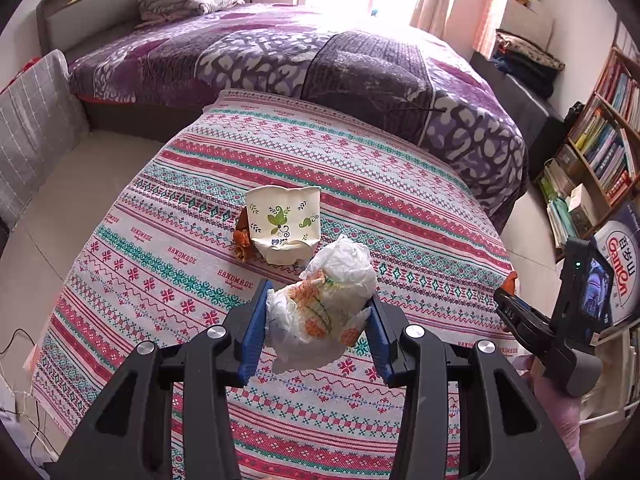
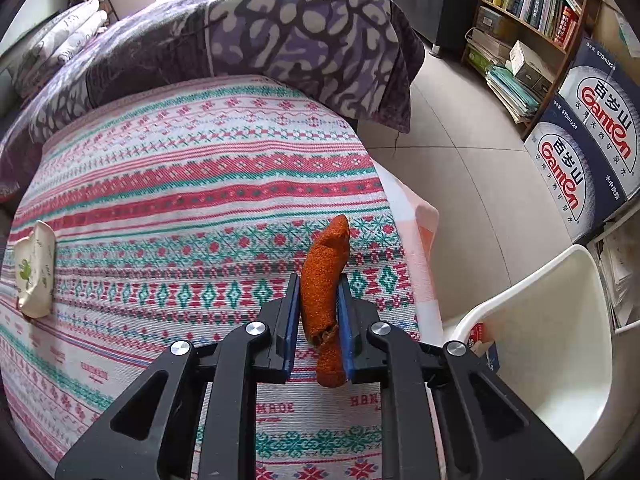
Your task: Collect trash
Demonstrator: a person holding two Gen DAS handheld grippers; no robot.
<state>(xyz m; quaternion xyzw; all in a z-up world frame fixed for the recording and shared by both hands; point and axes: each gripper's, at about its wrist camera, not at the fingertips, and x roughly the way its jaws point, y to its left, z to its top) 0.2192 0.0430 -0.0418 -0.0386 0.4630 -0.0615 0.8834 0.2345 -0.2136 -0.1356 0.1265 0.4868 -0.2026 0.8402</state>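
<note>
My left gripper [image 1: 318, 292] is shut on a crumpled white tissue wad [image 1: 324, 304] with an orange pattern, held above the striped tablecloth [image 1: 400, 200]. Beyond it a crushed paper cup [image 1: 284, 224] with green leaf prints lies on the cloth, with orange peel bits [image 1: 243, 242] at its left side. My right gripper [image 2: 319, 280] is shut on a long strip of orange peel [image 2: 326, 280] and holds it over the cloth near the table's right edge. The paper cup also shows in the right wrist view [image 2: 34, 268] at far left. The right gripper also shows in the left wrist view [image 1: 505, 293] at the right.
A white bin [image 2: 560, 320] with some trash inside stands on the floor just right of the table. A bed with a purple blanket [image 1: 320, 56] lies behind the table. A bookshelf [image 2: 528, 8] and stacked water boxes [image 2: 592, 128] stand at the right.
</note>
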